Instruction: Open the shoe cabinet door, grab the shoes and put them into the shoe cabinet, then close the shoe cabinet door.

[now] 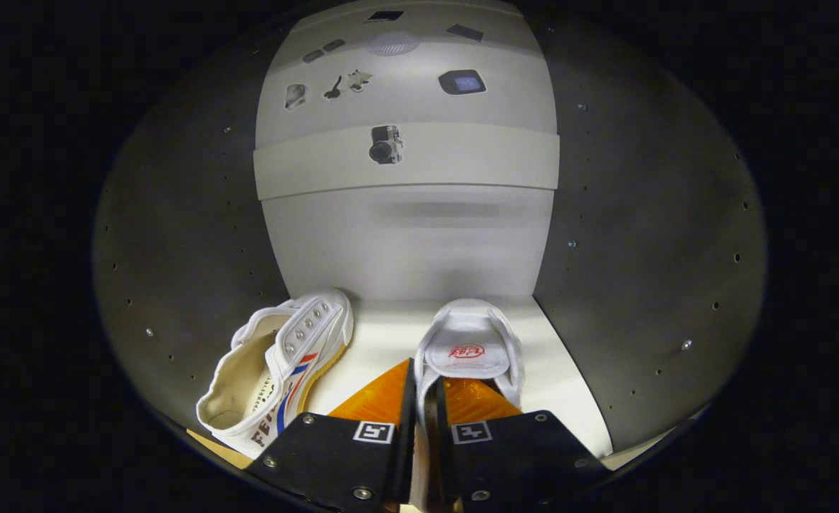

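- Setting: inside the shoe cabinet (640, 235), with grey side walls pierced by peg holes, a pale back panel (405, 242) and a pale shelf floor (384, 335) under my tool.
- Gripper (425, 399): I have the fingers drawn close together, pinching the heel wall of the right-hand shoe, one finger outside it and one in the shoe's mouth.
- Held shoe (469, 335): white canvas, toe pointing at the back panel, sitting on or just above the shelf floor towards its right edge; I cannot tell whether the sole is fully down.
- Second shoe (284, 363): white with red and blue stripes, resting near the shelf's left front corner, angled and leaning to one side, apart from the held shoe.
- Back panel items: a small camera (385, 144) and several flat stickers higher up.
- Risks, as I judge them: letting go before the sole is flat could tip the shoe; pulling back with a finger caught in the heel would drag it off the front edge; a heel left overhanging could block the door.
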{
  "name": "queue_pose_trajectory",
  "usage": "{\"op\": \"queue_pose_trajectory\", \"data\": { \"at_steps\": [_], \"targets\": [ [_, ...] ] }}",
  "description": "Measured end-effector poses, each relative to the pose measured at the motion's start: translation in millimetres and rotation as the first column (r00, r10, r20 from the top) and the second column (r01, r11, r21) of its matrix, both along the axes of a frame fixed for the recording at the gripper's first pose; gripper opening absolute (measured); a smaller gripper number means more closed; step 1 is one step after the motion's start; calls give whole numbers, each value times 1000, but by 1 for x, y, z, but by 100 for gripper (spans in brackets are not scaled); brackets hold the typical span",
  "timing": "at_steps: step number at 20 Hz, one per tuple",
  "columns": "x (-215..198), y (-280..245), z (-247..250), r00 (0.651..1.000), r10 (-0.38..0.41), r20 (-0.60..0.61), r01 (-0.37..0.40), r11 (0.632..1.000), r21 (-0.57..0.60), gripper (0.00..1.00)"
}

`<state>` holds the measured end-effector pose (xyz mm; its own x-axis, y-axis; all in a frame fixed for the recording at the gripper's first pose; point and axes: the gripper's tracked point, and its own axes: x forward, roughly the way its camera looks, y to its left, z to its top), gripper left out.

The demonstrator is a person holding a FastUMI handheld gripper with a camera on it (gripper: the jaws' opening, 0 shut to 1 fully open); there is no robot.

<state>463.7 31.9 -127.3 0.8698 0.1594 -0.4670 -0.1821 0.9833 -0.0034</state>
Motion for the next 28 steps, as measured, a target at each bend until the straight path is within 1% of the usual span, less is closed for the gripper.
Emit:
{"op": "queue_pose_trajectory", "data": {
  "at_steps": [4, 7, 12, 16, 21, 23, 25, 26, 28],
  "targets": [
    [-26, -4, 8, 1000, -11, 8, 11, 1000, 14, 16],
    [-55, -5, 27, 999, -20, 30, 19, 999, 32, 16],
    [-109, -11, 54, 997, -39, 72, 38, 999, 22, 16],
    [-164, -14, 75, 993, -51, 106, 48, 998, 36, 16],
    [-245, -15, 100, 986, -69, 152, 55, 994, 95, 15],
    [-279, -15, 110, 984, -65, 166, 46, 992, 119, 15],
    [-308, -22, 115, 983, -68, 169, 49, 992, 112, 15],
    [-326, -22, 113, 981, -69, 181, 49, 993, 110, 18],
    [-353, -28, 122, 976, -83, 203, 58, 991, 124, 18]
  ]
}}
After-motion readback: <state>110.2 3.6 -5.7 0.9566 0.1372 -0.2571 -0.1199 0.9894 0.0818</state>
